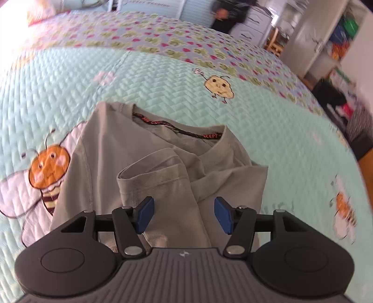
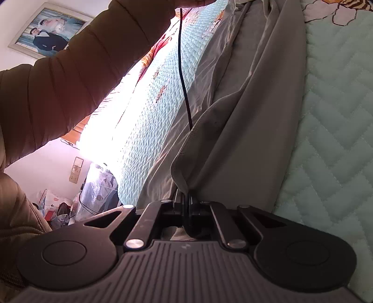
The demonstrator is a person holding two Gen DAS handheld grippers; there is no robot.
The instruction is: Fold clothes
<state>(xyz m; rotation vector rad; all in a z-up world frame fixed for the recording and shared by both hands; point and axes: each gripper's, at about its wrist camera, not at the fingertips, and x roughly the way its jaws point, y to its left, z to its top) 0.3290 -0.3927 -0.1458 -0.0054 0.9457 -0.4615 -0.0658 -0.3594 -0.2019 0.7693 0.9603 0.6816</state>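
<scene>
A grey shirt (image 1: 163,149) lay partly folded on the quilted bed (image 1: 70,81), collar away from the left camera, one sleeve (image 1: 158,177) turned in over the body. The left hand-held gripper (image 1: 184,214) hung over it with blue pads (image 1: 145,213) spread and nothing between them. The right hand-held gripper (image 2: 187,205) was pressed together, pinching a fold of the shirt's edge (image 2: 184,167). The cloth looked thin, soft and limp, likely to sag and slide, so seams, hem or sleeve cuff seemed the surest holds.

blurred: person (image 1: 229,16), shelves (image 1: 345,30) | cut off: sleeve (image 2: 70,77) | hidden: shirt (image 1: 163,163) hem under gripper body
</scene>
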